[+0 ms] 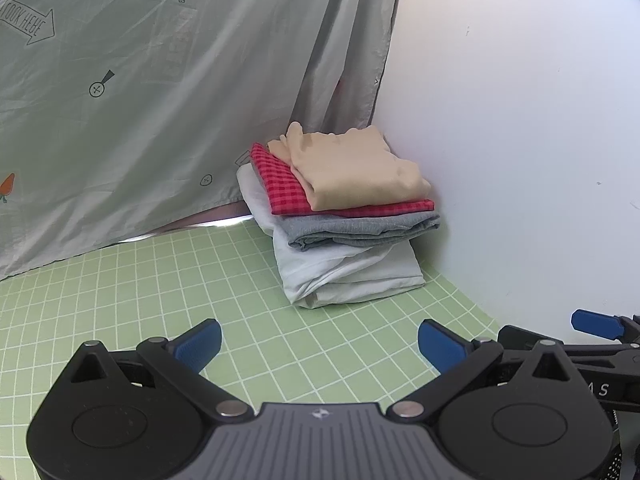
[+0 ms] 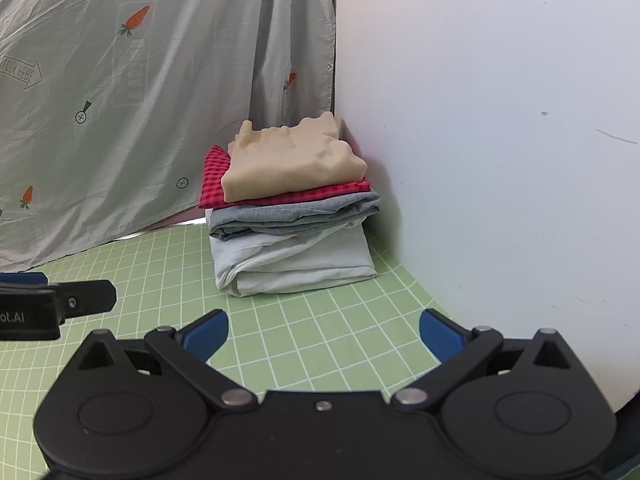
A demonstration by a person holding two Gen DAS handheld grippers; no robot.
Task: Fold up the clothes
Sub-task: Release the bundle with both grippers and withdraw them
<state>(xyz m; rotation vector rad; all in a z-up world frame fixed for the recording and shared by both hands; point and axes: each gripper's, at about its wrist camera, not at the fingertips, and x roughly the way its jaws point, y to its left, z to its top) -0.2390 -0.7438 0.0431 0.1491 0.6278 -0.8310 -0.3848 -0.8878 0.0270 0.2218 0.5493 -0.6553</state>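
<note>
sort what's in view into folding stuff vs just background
Part of the job:
- beige garment, top of the stack
- red checked cloth
- grey garment
- white garment, bottom
- left hand-held gripper, open
- right hand-held gripper, open

Just there:
- carrot-print curtain
- green grid mat
- white wall

Left gripper [image 1: 319, 342]: black linkage arms, round black pivot housings lower left and lower right of frame, silver pivot pins, blue ribbed finger pads [image 1: 200, 345], grey ribbed centre plate with a small star-like logo. Right gripper [image 2: 324, 334]: same black linkages, silver pins and blue pads [image 2: 440, 334], but an all-black centre with one small screw. White lettering on the bodies: "ot.AI" at left edge of the right view, "A S" at right edge of the left view.
</note>
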